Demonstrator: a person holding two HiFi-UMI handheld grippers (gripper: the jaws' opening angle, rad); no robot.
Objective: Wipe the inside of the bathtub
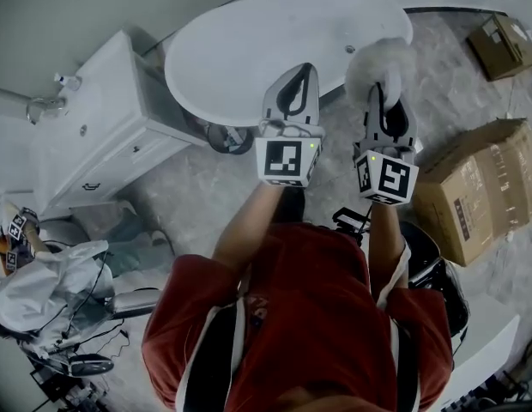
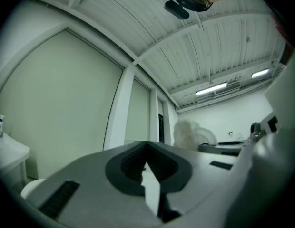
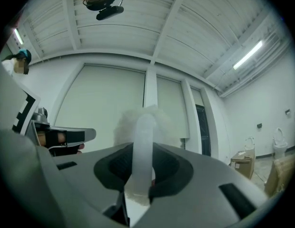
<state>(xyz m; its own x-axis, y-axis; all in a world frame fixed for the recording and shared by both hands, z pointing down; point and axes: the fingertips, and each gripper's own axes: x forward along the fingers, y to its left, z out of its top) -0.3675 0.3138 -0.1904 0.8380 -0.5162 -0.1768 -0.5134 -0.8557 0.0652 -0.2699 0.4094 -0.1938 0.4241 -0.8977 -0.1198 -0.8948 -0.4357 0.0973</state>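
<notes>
The white oval bathtub [image 1: 275, 45] stands at the top of the head view, seen from above. My right gripper [image 1: 388, 101] [image 3: 142, 151] is held in front of the person's chest, over the tub's near right rim. It is shut on the pale handle of a fluffy white duster [image 1: 376, 65] [image 3: 145, 122], whose head sticks up past the jaws. My left gripper [image 1: 293, 93] [image 2: 147, 148] is beside it, left of the duster [image 2: 188, 131], with its jaws together and nothing in them. Both gripper views look up at walls and ceiling, so the tub is hidden there.
A white vanity cabinet [image 1: 103, 136] with a faucet [image 1: 45, 106] stands left of the tub. Cardboard boxes [image 1: 480, 187] [image 1: 504, 45] sit on the floor at the right. White cloth, cables and gear [image 1: 51, 294] lie at the lower left. A dark fitting [image 1: 227, 136] shows under the tub.
</notes>
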